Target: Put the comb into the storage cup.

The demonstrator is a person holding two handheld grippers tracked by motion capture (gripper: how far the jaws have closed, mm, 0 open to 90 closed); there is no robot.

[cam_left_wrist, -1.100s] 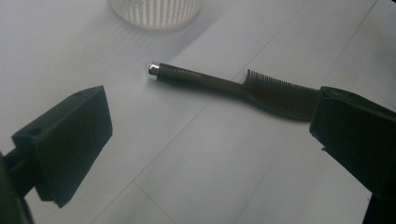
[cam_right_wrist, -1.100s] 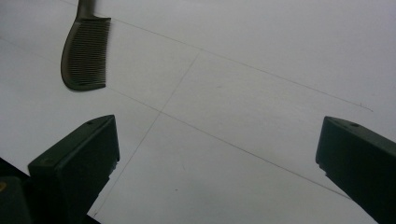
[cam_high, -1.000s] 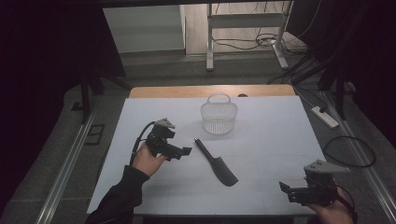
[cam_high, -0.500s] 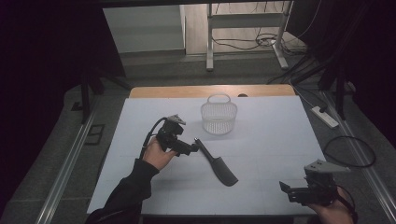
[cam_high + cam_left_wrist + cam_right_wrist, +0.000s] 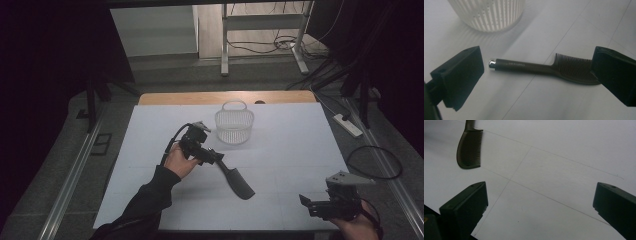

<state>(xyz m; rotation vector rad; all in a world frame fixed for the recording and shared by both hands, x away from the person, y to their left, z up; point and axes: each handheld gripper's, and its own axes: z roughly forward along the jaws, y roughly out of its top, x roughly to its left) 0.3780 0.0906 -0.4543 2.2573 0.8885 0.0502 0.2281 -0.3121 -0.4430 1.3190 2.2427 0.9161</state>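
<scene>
On the white table (image 5: pixel 300 150), my left gripper (image 5: pixel 214 158) hangs just over the handle end of the dark comb (image 5: pixel 544 68), jaws wide apart, holding nothing. The comb lies flat. The white basket (image 5: pixel 234 126) stands near, behind it. My right gripper (image 5: pixel 312 204) waits well apart, also wide open.

In the right gripper view the comb's handle (image 5: pixel 469 124) is cut off by the top edge.

Matt dark plastic comb (image 5: pixel 544 68), shiny metal-tipped handle; white slotted plastic basket (image 5: pixel 489 13)
</scene>
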